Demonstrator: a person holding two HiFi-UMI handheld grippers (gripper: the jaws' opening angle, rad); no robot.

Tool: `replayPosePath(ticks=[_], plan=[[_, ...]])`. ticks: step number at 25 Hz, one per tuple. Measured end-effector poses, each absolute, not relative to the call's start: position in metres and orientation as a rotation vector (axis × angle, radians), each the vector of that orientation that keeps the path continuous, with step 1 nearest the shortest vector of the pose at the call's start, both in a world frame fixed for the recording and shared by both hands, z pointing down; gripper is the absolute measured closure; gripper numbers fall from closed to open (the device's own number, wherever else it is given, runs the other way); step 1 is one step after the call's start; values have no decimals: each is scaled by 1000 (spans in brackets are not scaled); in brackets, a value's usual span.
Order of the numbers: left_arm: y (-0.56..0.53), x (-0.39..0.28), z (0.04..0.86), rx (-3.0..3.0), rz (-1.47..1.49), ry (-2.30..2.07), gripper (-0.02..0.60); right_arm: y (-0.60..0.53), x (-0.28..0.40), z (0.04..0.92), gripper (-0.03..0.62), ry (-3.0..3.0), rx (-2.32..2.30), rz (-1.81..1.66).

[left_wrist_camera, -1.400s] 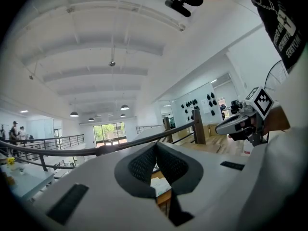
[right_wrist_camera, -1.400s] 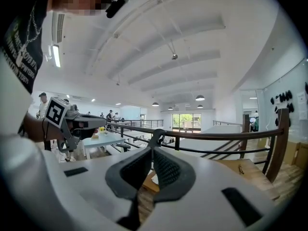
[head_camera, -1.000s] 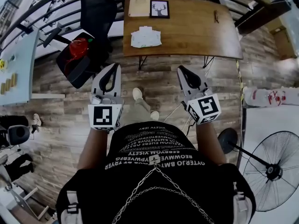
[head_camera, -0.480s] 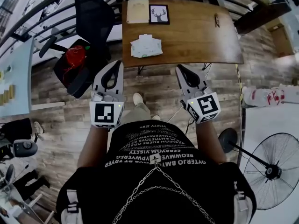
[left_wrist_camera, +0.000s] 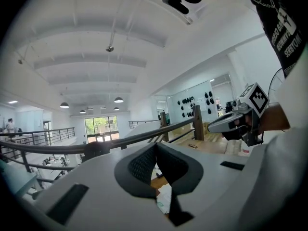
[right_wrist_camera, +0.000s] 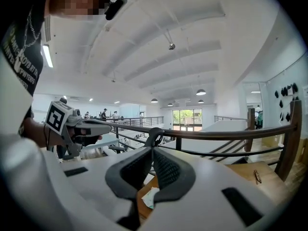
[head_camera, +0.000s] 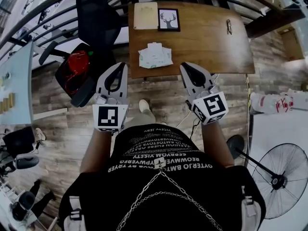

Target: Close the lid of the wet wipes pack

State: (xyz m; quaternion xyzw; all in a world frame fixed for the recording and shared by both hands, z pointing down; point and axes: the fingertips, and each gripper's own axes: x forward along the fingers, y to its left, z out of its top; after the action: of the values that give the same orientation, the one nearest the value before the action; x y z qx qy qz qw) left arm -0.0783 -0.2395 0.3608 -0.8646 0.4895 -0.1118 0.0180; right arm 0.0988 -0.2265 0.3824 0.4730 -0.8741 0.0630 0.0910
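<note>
The wet wipes pack (head_camera: 155, 56), white and pale green, lies near the front edge of the wooden table (head_camera: 211, 42). A small white flap shows at its far side. My left gripper (head_camera: 121, 66) is shut and empty, held over the floor just short of the table edge, left of the pack. My right gripper (head_camera: 185, 67) is also shut and empty, level with the left one and right of the pack. Part of the pack (left_wrist_camera: 164, 198) shows below the shut left gripper (left_wrist_camera: 155, 146). The pack (right_wrist_camera: 150, 196) also shows under the shut right gripper (right_wrist_camera: 152, 149).
A framed deer picture (head_camera: 169, 19), a beige board (head_camera: 145, 9) and a small dark object (head_camera: 229, 26) lie on the table. A black office chair (head_camera: 98, 13) with a red item (head_camera: 77, 64) stands left of it. A floor fan (head_camera: 279, 179) stands at right, and a railing (right_wrist_camera: 231, 134) runs behind the table.
The person has walked toward the table. Both grippers have come up to its front edge and the pack sits nearer. The jaws look the same.
</note>
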Motion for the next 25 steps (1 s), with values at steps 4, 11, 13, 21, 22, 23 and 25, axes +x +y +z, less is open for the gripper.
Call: replayPosePath(ticks=[4, 11, 13, 21, 22, 23, 25], plan=[[-261, -80, 362, -2693, -334, 1511, 554, -249, 93, 385, 576, -2594, 1395, 184], [-295, -84, 351, -2700, -312, 1476, 554, -278, 92, 381, 576, -2576, 1426, 219], [-306, -88, 347, -2704, -290, 1473, 554, -286, 91, 378, 576, -2570, 1435, 218], [-340, -105, 346, -2724, -235, 1454, 554, -314, 79, 374, 576, -2538, 1474, 201], [-342, -106, 347, -2729, -231, 1453, 555, -316, 77, 374, 576, -2535, 1477, 203], [-344, -107, 349, -2734, -227, 1452, 554, -317, 74, 376, 576, -2532, 1477, 206], [-345, -110, 352, -2744, -224, 1451, 554, -317, 69, 380, 576, -2521, 1465, 210]])
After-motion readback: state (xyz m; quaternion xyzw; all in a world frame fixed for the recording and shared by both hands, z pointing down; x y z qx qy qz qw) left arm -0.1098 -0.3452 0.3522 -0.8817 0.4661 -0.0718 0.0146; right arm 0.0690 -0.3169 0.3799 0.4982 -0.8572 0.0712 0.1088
